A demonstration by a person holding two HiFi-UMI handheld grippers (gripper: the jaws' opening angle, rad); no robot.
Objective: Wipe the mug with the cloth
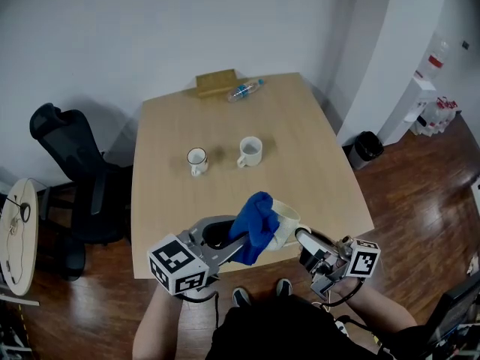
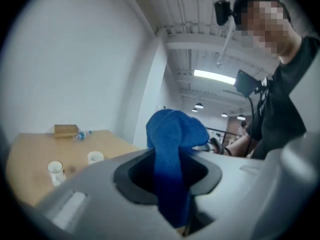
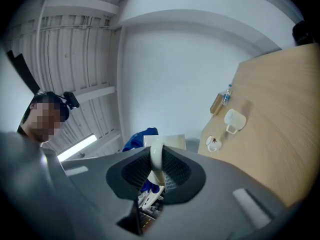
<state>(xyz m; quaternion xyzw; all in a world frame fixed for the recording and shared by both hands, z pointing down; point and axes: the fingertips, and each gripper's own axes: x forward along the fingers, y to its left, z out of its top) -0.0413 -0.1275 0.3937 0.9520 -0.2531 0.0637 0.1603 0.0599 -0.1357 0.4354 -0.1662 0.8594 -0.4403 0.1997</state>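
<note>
Over the table's near edge my left gripper point(image 1: 237, 247) is shut on a blue cloth point(image 1: 255, 226), which bunches up above the jaws. The cloth lies against a white mug point(image 1: 286, 222) and covers its left side. My right gripper point(image 1: 301, 238) is shut on that mug's handle and holds it off the table. In the left gripper view the cloth point(image 2: 173, 149) runs up between the jaws of the left gripper point(image 2: 172, 189). The right gripper view shows the white handle point(image 3: 156, 159) pinched in the right gripper point(image 3: 156, 173), with the mug body point(image 3: 167, 141) and cloth point(image 3: 139, 137) beyond.
Two more white mugs point(image 1: 197, 160) point(image 1: 250, 151) stand mid-table. A plastic bottle point(image 1: 245, 90) and a wooden box point(image 1: 216, 82) lie at the far edge of the table point(image 1: 315, 163). A black office chair point(image 1: 71, 175) stands at the left, a dark bin point(image 1: 367, 147) at the right.
</note>
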